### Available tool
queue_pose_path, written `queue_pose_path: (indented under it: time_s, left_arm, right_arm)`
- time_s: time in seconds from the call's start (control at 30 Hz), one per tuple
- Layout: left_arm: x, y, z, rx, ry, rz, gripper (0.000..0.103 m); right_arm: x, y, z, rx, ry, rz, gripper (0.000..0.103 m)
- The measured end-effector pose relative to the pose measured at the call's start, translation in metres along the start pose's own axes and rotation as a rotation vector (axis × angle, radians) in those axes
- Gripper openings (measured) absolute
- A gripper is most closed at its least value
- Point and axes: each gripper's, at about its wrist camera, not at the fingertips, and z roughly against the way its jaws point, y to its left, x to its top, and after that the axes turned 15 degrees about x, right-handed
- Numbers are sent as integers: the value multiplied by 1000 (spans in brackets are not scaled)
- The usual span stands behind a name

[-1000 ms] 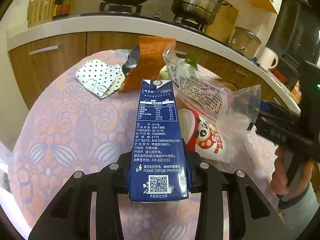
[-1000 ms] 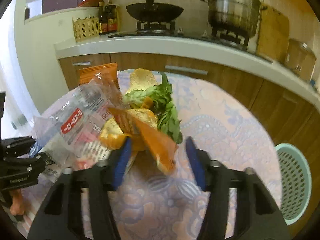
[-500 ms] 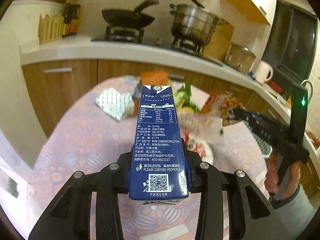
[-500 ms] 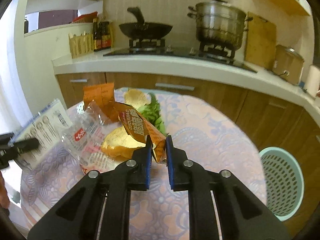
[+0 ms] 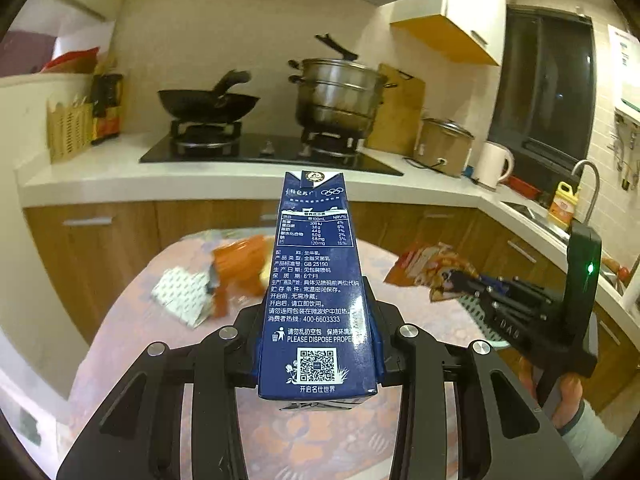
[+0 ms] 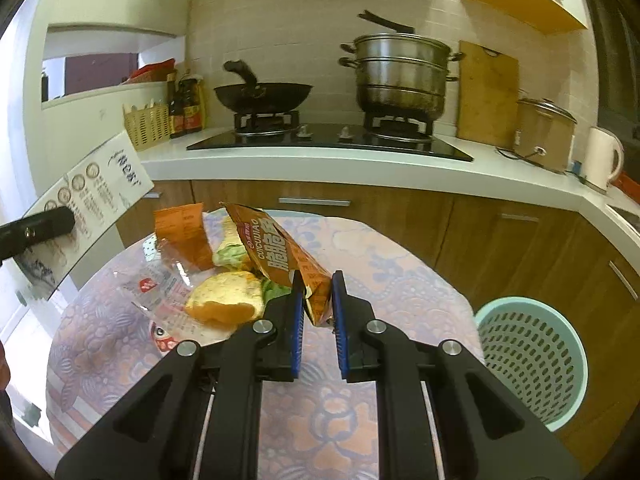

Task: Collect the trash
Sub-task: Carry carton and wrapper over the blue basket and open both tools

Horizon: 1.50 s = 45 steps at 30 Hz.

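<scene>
Left wrist view: the left gripper (image 5: 318,344) is clamped on a dark blue carton (image 5: 316,288), its jaws pressed against the carton's two sides low down. The carton stands upright between them, its printed back facing the camera, and hides the fingertips and much of the table (image 5: 132,320) behind it. At the right edge the right gripper (image 5: 460,284) shows from the side, pinching an orange snack bag (image 5: 424,268); a hand (image 5: 568,396) grips its handle, partly cut off by the frame. An orange wrapper (image 5: 240,272) and a dotted white packet (image 5: 180,296) lie on the cloth, both blurred.

Right wrist view: the right gripper (image 6: 316,308) has closed within the past second, and its blue pads now squeeze the snack bag's (image 6: 280,256) lower end, which hangs above the table (image 6: 400,280). Beneath it lie bread (image 6: 228,300), some greens mostly hidden by the bag, a clear plastic bag (image 6: 156,284) and the orange wrapper (image 6: 184,236). A teal basket (image 6: 532,360) stands beside the table at the right, its lower part cut off. At the left edge the carton's white face (image 6: 92,216) tilts in the left gripper (image 6: 40,228), only one finger of which is visible.
</scene>
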Motion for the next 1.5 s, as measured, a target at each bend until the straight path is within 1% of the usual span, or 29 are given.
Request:
queue_pose_path:
  time_s: [0.2, 0.33, 0.43, 0.5, 0.6, 0.7, 0.77, 0.83, 0.87, 0.93, 1.0, 1.1, 1.2, 1.27, 1.3, 1.33, 1.37, 1.4, 1.43, 1.47, 1.5]
  left_arm:
    - [10, -41, -17, -59, 7, -50, 36]
    - [13, -76, -32, -103, 21, -80, 36]
    - [13, -102, -42, -155, 22, -94, 36]
    - [12, -125, -53, -184, 31, -118, 36]
    - [8, -160, -69, -202, 50, -173, 36]
    - [7, -192, -86, -214, 76, -201, 36]
    - [4, -217, -98, -236, 91, -218, 36]
    - [-2, -236, -109, -244, 110, -235, 36]
    - [-7, -247, -116, -248, 122, -244, 36]
    - [-17, -267, -134, -252, 159, -260, 36]
    - [-23, -282, -148, -251, 184, -269, 36]
    - [-28, -301, -166, -257, 209, -280, 36]
    - [-32, -318, -177, -265, 215, -311, 37]
    - [-33, -327, -184, -274, 224, -317, 37]
    - [-34, -330, -189, -278, 232, -313, 38]
    - [-34, -332, -194, -280, 243, -308, 45]
    - [-34, -333, -198, -281, 249, -304, 52]
    - [-35, -335, -202, -279, 257, -301, 56]
    - [-36, -336, -207, -270, 269, -303, 60]
    - [-36, -336, -210, -265, 275, -304, 60]
    - [-38, -335, -212, -260, 281, -309, 60]
  right_arm:
    - [-6, -32, 16, -52, -24, -44, 11]
    - [-10, -62, 30, -90, -46, -87, 11]
    - [-13, -85, 41, -128, -62, -113, 11]
    - [-16, -100, 49, -152, -73, -134, 11]
    - [-25, -129, 59, -195, -90, -178, 11]
    - [-37, -162, 66, -240, -102, -245, 11]
    - [-47, -186, 71, -266, -110, -306, 11]
    - [-55, -205, 71, -286, -107, -354, 11]
    - [-62, -217, 71, -312, -102, -378, 11]
    - [-71, -235, 69, -336, -93, -421, 11]
    - [-78, -250, 66, -334, -82, -469, 11]
    - [-87, -266, 63, -356, -61, -507, 12]
    - [-91, -276, 60, -406, -45, -539, 12]
    - [-93, -282, 58, -412, -37, -552, 12]
    - [-93, -285, 57, -409, -32, -555, 13]
    - [-94, -288, 53, -410, -12, -561, 14]
    - [-93, -291, 50, -409, 8, -569, 17]
    - [-96, -295, 46, -403, 29, -585, 28]
    - [-99, -299, 44, -395, 45, -601, 36]
    - [-102, -302, 42, -391, 56, -615, 56]
    - [-104, -303, 42, -400, 58, -617, 62]
